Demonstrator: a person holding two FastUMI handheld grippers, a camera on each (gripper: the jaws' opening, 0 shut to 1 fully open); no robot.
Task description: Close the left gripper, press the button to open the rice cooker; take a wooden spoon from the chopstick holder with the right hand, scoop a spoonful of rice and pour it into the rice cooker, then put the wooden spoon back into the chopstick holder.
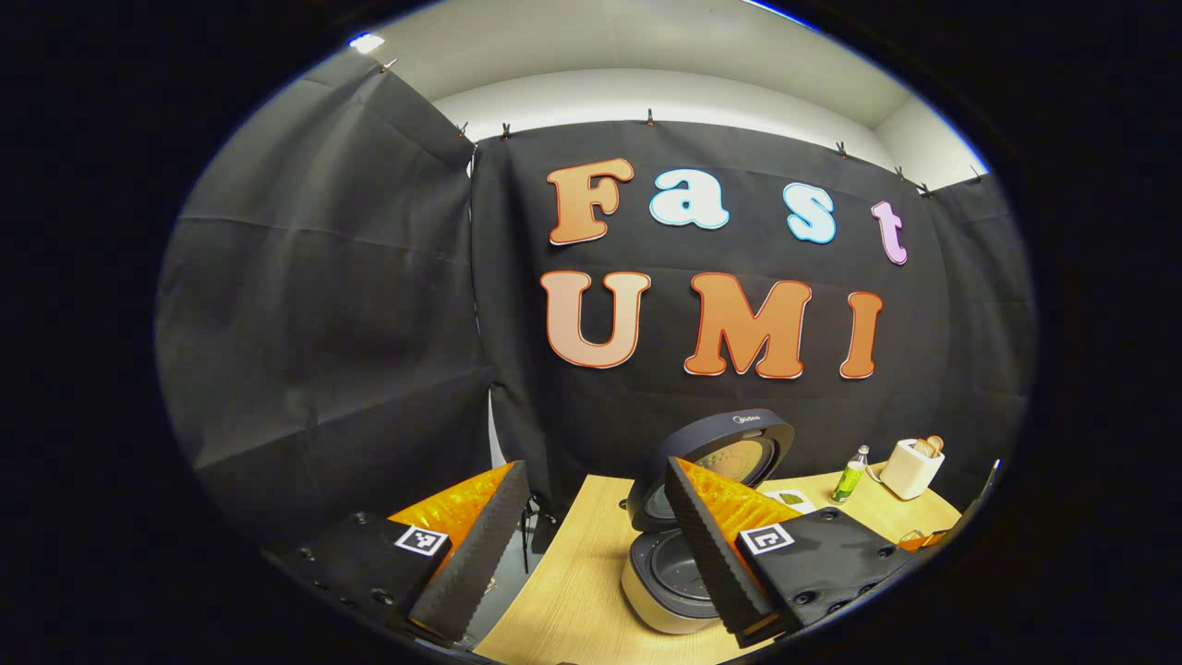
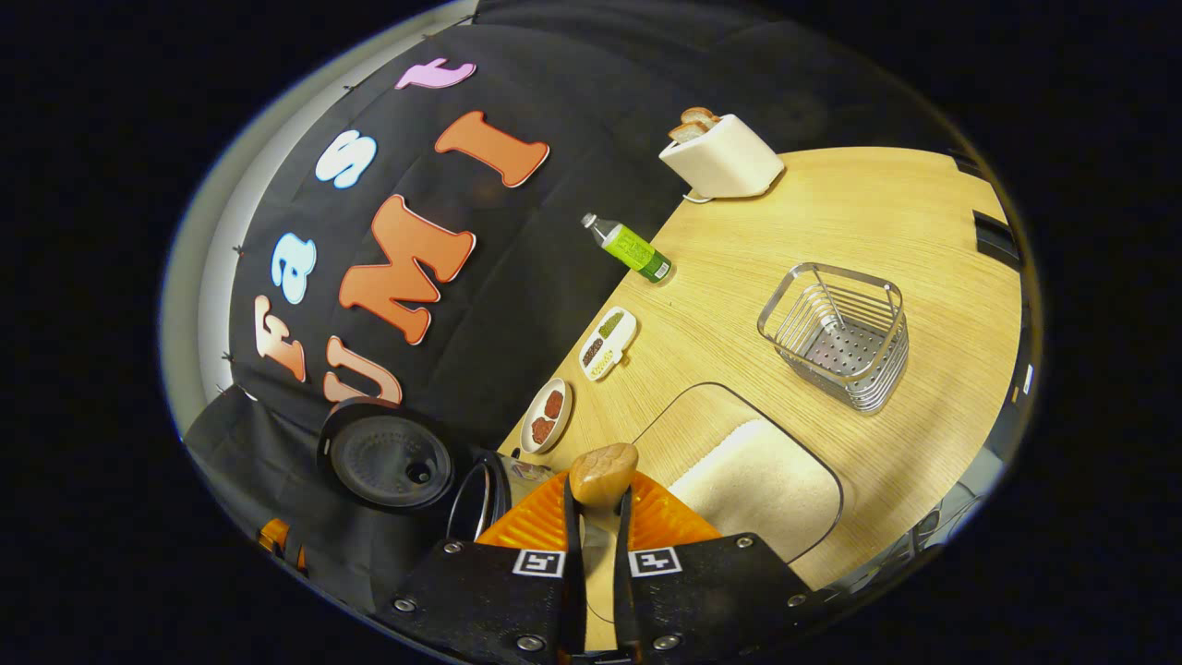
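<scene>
Spreading across both views, the tabletop (image 2: 739, 305) is pale wood and carries everything else. The rice cooker (image 1: 660, 577) sits on it with its lid (image 1: 729, 453) swung up and open; in the left gripper view its inner pot shows just beyond the fingers, and in the right gripper view the raised lid's underside (image 2: 388, 457) stands at lower left. A clear tray (image 2: 757, 471) lies on the tabletop near the right gripper, with a heap of rice (image 2: 753, 485) filling part of it. Well apart from it stands the wire chopstick holder (image 2: 840, 332), upright. At the far edge a toaster (image 2: 725, 157) holds bread slices, and a green bottle (image 2: 633, 247) stands between it and a small divided dish (image 2: 608, 344). An oval plate (image 2: 547, 416) sits beside the cooker.

The left gripper (image 1: 591, 554) hangs above the tabletop's edge with its fingers wide apart, nothing between them, one finger in front of the cooker. The right gripper (image 2: 598, 545) has its fingers drawn close together, clamped on the handle of the wooden spoon (image 2: 603, 473), whose rounded bowl sticks out past the fingertips, over the near end of the tray. Whether the bowl holds rice cannot be told.
</scene>
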